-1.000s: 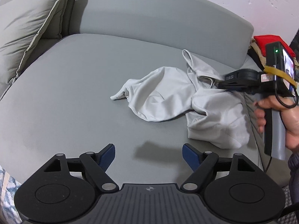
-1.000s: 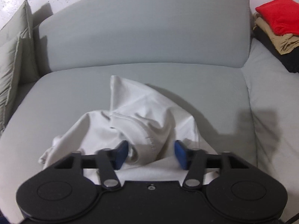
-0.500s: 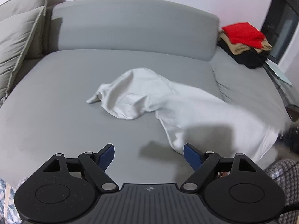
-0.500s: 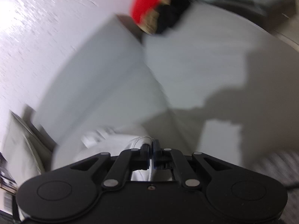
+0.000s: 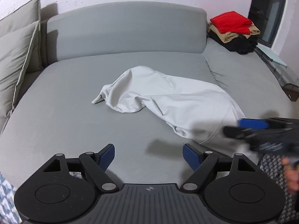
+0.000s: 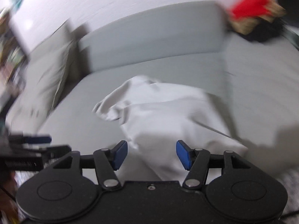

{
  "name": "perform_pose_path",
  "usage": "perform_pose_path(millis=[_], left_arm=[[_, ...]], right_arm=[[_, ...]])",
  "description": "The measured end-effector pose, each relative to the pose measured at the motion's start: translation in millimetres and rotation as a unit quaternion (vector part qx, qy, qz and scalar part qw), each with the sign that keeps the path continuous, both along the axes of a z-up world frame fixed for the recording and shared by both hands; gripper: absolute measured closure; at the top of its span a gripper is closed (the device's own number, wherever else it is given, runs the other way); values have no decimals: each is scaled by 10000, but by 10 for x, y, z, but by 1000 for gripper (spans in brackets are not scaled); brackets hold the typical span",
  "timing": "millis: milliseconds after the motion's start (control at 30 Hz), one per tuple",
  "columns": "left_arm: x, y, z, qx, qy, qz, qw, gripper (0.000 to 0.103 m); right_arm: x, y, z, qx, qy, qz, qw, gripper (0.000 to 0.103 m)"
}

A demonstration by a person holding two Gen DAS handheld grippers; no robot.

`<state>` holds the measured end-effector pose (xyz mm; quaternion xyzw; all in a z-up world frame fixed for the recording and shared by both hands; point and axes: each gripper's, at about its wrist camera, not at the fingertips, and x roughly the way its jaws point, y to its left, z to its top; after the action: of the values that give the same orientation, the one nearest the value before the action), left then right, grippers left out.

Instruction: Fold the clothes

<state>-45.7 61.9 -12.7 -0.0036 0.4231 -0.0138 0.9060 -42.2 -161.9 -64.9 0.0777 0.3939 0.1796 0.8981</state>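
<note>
A white garment lies crumpled and stretched across the grey sofa seat, reaching from the middle to the front right edge. My left gripper is open and empty, above bare seat in front of the garment. My right gripper is open, right over the garment's near end; its jaws stand wide apart with cloth between but not pinched. The right gripper also shows blurred at the right in the left wrist view.
A stack of folded clothes, red on top, sits at the sofa's back right. Grey cushions lean at the left. The backrest runs behind the seat. A patterned rug lies at the front right.
My right gripper was shut on the garment and dragged it toward the front right; now it has opened and let go. The left gripper stayed open while its view shifted.
</note>
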Motion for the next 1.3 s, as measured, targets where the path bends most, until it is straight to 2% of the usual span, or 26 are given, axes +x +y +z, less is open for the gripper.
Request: perform_pose_path(millis=[33,100,167,267,333,367,400,467,533,633,733,767,833,933,967,1033,1100,1167,1233,1300], left_arm=[[-13,21,-8,-25,-17,35,10000,24],[-36,66,-27,-38,-37,116,9999,23],[-43,114,-54,-14,-16,204,9998,22],[-57,187,-78,-77,21,325,9994,22],[-71,208,-78,-91,11,350,9993,22],[-80,210,-75,-84,-3,348,9994,22],[-88,213,-73,-78,-16,346,9994,22],[-93,200,-76,-55,-38,311,9995,22],[-72,177,-83,-104,-19,271,9996,23],[-53,125,-86,-164,-33,171,9997,24],[-43,36,-88,-185,-111,4,9998,25],[-35,-1,-96,-189,-136,-65,9997,26],[0,-85,-129,-198,-151,-204,9995,26],[83,-144,-208,-332,-50,-283,9990,27],[118,-147,-235,-415,-16,-280,9987,28],[228,-131,-292,-682,73,-222,9974,31],[368,-74,-365,-1122,180,-60,9935,37],[528,11,-507,-1913,416,121,9806,46],[673,75,-674,-2698,649,309,9602,47],[773,79,-849,-3175,818,472,9436,49]], right_arm=[[76,119,-51,-178,-41,200,9996,44],[183,291,-134,-504,-88,486,9975,33],[266,423,-206,-817,-109,672,9943,33],[446,638,-319,-1310,-55,621,9894,33],[542,707,-368,-1439,45,576,9879,52],[590,741,-393,-1503,94,553,9870,78],[638,746,-396,-1474,137,490,9878,98],[738,571,-269,-843,186,110,9962,99],[800,337,-98,-270,100,-328,9990,99],[890,-198,208,559,-139,-1113,9921,99],[902,-867,440,704,-624,-2246,9699,99],[945,-1096,432,719,-589,-2617,9607,99],[1012,-1508,327,669,-259,-3225,9438,99],[899,-1923,157,627,301,-3769,9236,87],[814,-2017,120,686,393,-3829,9204,75],[617,-2042,86,962,462,-3582,9276,57],[431,-2007,51,1270,539,-3241,9359,51],[264,-1936,11,1570,614,-2897,9421,51],[107,-1844,-33,1863,686,-2550,9463,51],[-3,-1767,-50,2031,664,-2337,9485,50]])
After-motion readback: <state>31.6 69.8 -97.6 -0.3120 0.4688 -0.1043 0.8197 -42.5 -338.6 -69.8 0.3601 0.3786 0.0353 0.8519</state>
